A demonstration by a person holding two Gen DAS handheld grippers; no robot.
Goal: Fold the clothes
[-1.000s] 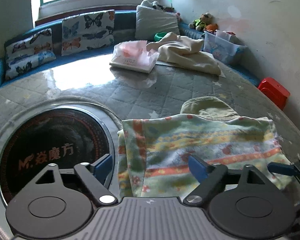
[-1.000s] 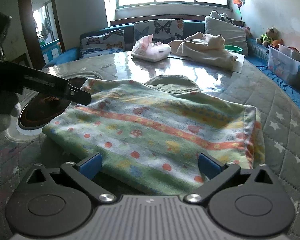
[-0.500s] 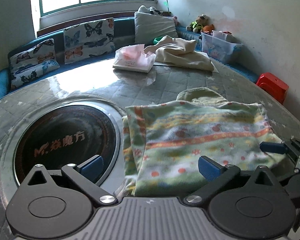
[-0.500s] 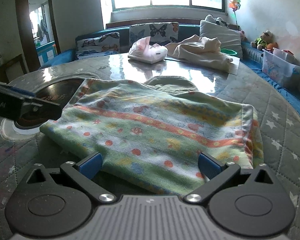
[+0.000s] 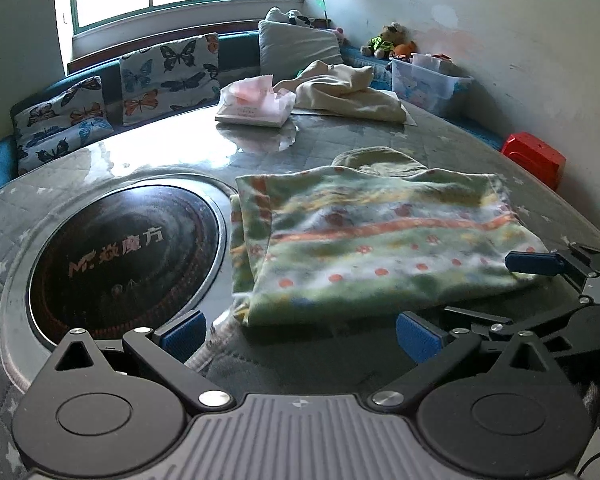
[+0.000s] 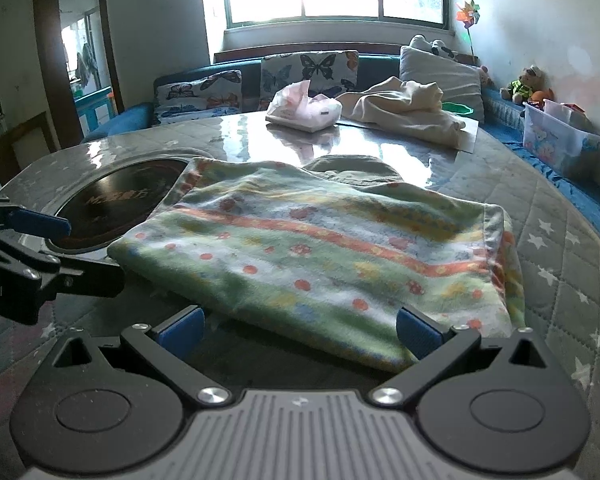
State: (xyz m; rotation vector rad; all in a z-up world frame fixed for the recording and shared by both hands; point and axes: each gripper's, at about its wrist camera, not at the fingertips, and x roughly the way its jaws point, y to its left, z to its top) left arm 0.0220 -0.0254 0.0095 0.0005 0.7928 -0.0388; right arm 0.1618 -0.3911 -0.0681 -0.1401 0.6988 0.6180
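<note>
My left gripper [image 5: 298, 334] hangs over the near edge of the quilted grey table [image 5: 452, 148] with its blue-padded jaws spread wide and nothing between them. Just beyond lies the folded green fleece garment with orange stripes and red dots [image 5: 380, 240], covering an olive cloth [image 5: 380, 160] at its far edge. To its left sits the round black glass cooktop with pale lettering [image 5: 120, 252], set in a metal ring. My right gripper [image 5: 536, 264] reaches in from the right, one blue pad at the garment's near right corner. Farther back rest a pink tissue pack [image 5: 256, 104] and a crumpled cream cloth [image 5: 352, 92]
</note>
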